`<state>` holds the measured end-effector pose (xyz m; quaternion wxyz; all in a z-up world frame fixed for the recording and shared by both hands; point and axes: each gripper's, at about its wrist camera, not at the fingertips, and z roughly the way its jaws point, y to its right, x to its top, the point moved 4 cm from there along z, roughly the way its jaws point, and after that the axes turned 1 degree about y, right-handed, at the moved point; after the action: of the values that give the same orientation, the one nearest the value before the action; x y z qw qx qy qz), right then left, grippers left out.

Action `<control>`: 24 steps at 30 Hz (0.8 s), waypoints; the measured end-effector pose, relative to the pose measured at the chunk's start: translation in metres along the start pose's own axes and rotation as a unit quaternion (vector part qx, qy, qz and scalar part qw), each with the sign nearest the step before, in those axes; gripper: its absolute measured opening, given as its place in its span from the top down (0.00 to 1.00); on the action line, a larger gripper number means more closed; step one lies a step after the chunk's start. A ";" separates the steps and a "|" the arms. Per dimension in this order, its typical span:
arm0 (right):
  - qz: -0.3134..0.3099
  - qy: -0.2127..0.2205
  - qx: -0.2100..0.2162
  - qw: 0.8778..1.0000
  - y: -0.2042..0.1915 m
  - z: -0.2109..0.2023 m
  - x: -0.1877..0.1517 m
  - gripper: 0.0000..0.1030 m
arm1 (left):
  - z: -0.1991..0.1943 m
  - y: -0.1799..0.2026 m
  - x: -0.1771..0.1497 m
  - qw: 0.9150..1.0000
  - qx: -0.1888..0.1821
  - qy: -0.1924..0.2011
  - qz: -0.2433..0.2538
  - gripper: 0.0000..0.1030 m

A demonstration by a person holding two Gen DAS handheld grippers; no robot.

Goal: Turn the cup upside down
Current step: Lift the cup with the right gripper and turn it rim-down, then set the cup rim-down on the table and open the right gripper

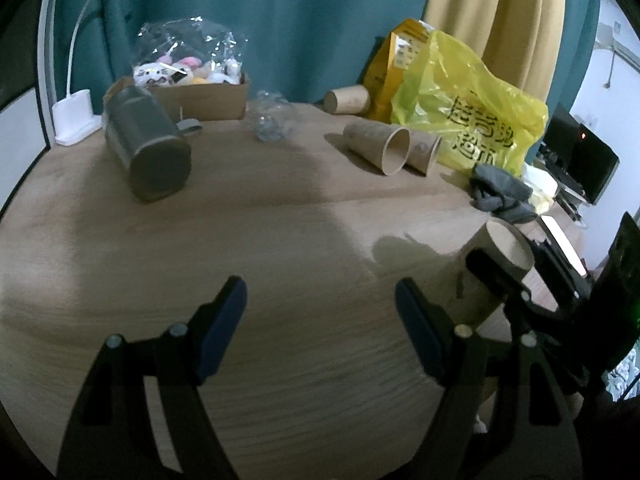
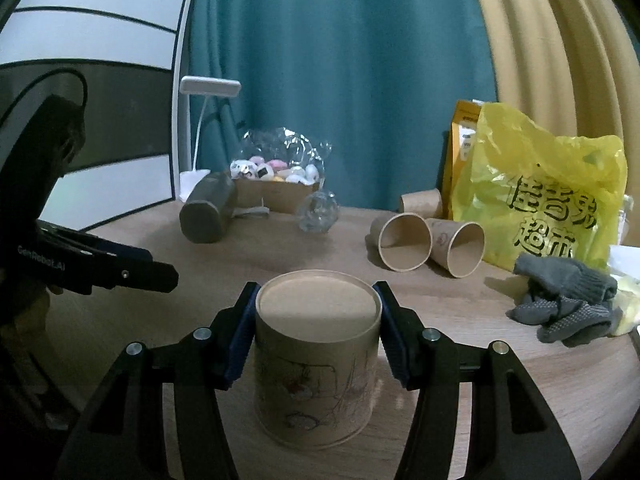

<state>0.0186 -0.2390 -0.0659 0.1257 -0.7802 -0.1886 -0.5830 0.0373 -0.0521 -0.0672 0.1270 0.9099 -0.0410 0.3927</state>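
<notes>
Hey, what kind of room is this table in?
Probably a lived-in home room, not a lab: teal curtains behind a cluttered wooden table, a white desk lamp, a yellow supermarket bag and a box of small toys.

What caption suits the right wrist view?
Right gripper clamps an upside-down paper cup on the table.

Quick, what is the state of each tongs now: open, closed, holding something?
Left tongs: open, holding nothing, above the table.
Right tongs: closed on the paper cup, which stands bottom up.
</notes>
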 end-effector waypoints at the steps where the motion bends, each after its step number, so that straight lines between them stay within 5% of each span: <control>1: 0.000 0.000 0.000 1.000 0.000 0.000 0.000 0.43 | 0.000 0.001 0.001 1.000 0.003 0.001 0.001 0.24; 12: 0.025 -0.019 0.018 0.999 0.005 0.005 -0.002 0.41 | 0.004 0.011 0.004 1.000 0.014 0.004 0.003 0.24; 16: 0.038 -0.033 0.024 0.998 0.007 0.007 -0.002 0.20 | 0.002 0.016 0.006 1.000 0.019 0.010 0.004 0.24; 24: 0.096 -0.091 0.043 0.990 0.022 0.004 0.007 0.18 | -0.012 0.031 0.012 0.998 0.047 0.046 0.021 0.24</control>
<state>0.0336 -0.2561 -0.0602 0.1965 -0.8381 -0.1485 -0.4867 0.0321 -0.0790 -0.0443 0.0779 0.8947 -0.0354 0.4384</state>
